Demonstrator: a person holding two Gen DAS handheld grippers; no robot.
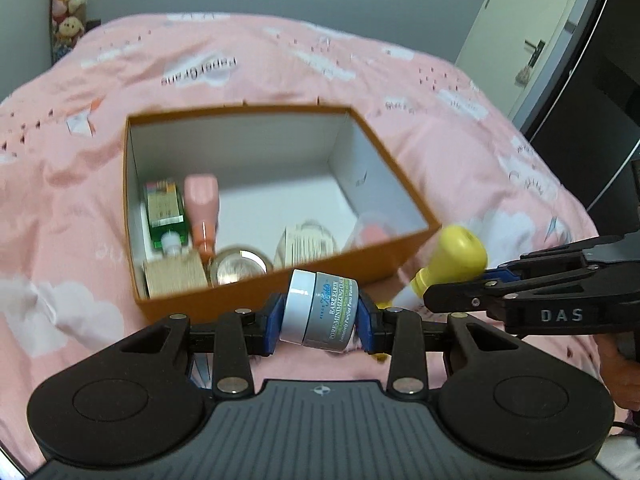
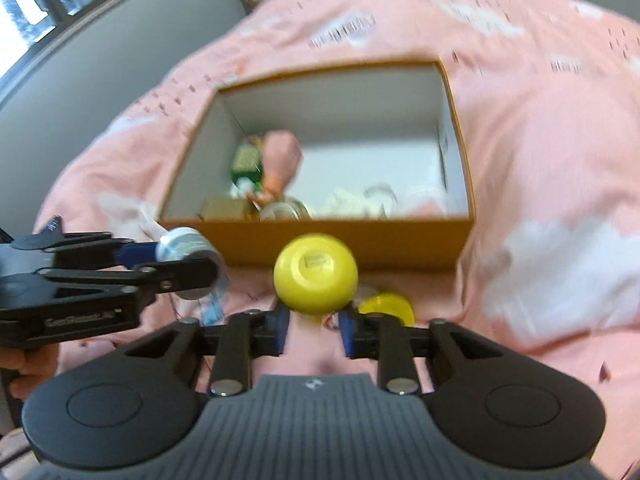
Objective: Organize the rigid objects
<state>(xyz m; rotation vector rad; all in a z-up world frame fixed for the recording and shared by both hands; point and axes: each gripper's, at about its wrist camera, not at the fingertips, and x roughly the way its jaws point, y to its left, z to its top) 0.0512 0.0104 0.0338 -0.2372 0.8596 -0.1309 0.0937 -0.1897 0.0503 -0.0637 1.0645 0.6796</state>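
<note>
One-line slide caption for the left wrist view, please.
Left claw grips a grey-labelled white-lidded jar before the orange cardboard box; right claw holds a yellow plastic bottle.

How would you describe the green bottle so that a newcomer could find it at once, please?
On the pink bedspread sits an orange box. Against its left inner wall lies the green bottle, beside a pink bottle; it alone is green.

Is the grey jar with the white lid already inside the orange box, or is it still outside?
Outside. The grey jar is clamped in the left gripper, in front of the orange box's near wall.
</note>
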